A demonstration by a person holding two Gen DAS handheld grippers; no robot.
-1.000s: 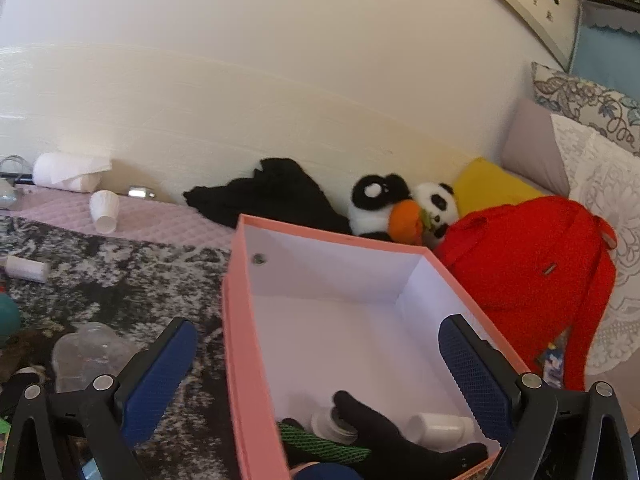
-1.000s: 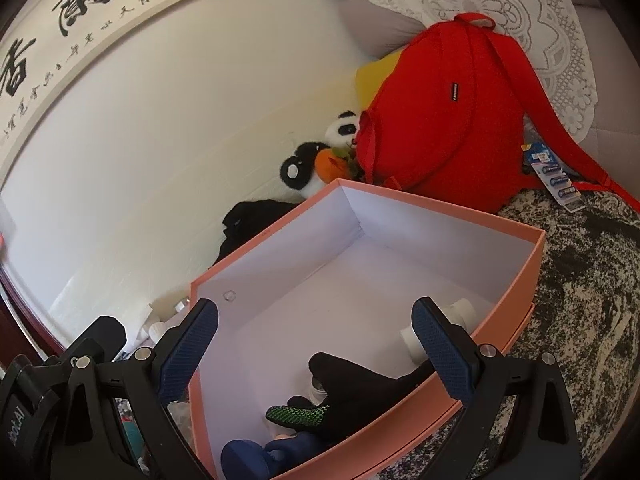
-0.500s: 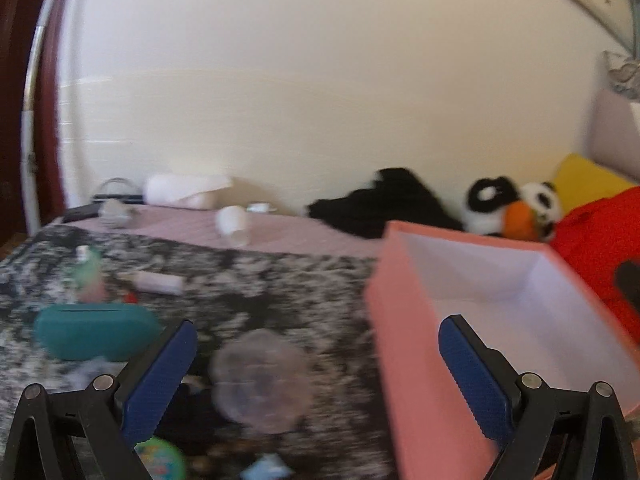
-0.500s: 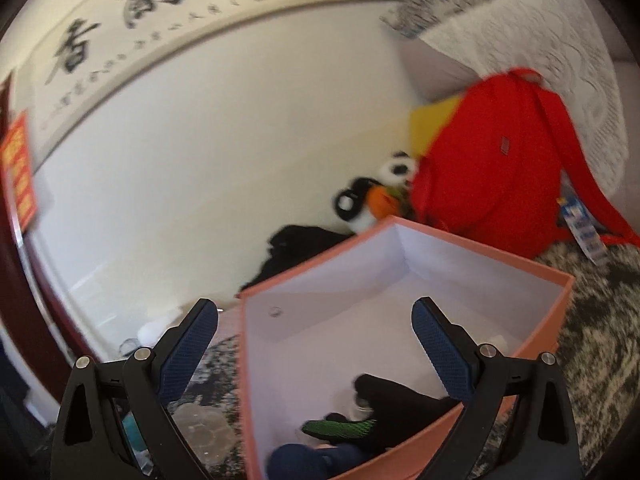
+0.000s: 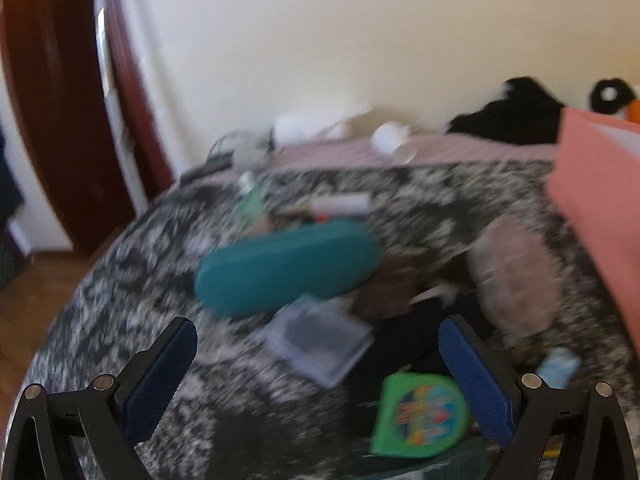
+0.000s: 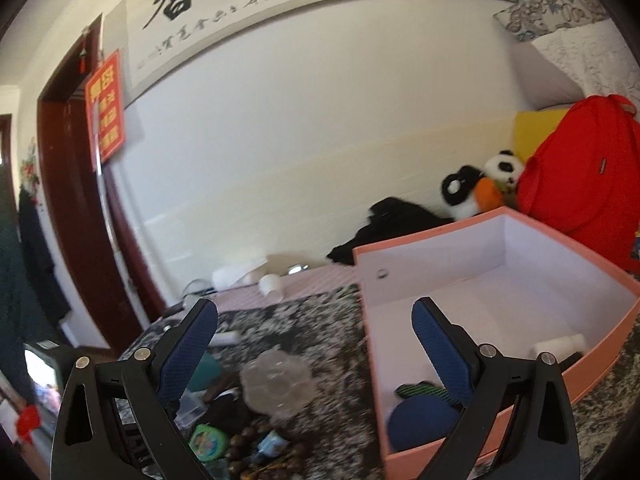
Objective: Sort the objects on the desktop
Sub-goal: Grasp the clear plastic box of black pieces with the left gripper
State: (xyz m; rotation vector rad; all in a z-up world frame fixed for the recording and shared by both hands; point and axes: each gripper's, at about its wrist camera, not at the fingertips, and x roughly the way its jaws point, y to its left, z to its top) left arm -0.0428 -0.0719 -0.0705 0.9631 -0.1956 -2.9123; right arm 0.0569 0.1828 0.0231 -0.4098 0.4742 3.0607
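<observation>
Left wrist view is blurred, yet it takes in the mottled black-and-white surface (image 5: 132, 280) that carries the clutter; whether that is a bed or a table I cannot tell. At its right edge stands the pink box (image 5: 592, 200), whose inside shows in the right wrist view: a white bottle (image 6: 560, 346), a dark blue thing (image 6: 420, 420) and something black with a green cuff (image 6: 420, 392) lie in it. Loose items outside the box come next by size: a teal case (image 5: 284, 266), a clear domed lid (image 6: 276, 388), a clear flat case (image 5: 316, 340), a green round toy (image 5: 424, 412) and some brown beads (image 6: 244, 440).

Left tongs (image 5: 316, 372) stand wide apart and hold nothing, pointed at the flat case and teal case. Right tongs (image 6: 316, 348) are also apart and hold nothing, hovering near the box's front left corner.

My judgement: sorting is partway, with some things boxed and several still out. The left tongs look to be lining up on the loose pile. The next move likely calls for lowering over one item, probably the flat case or teal case, and closing squarely so it does not slip.
</observation>
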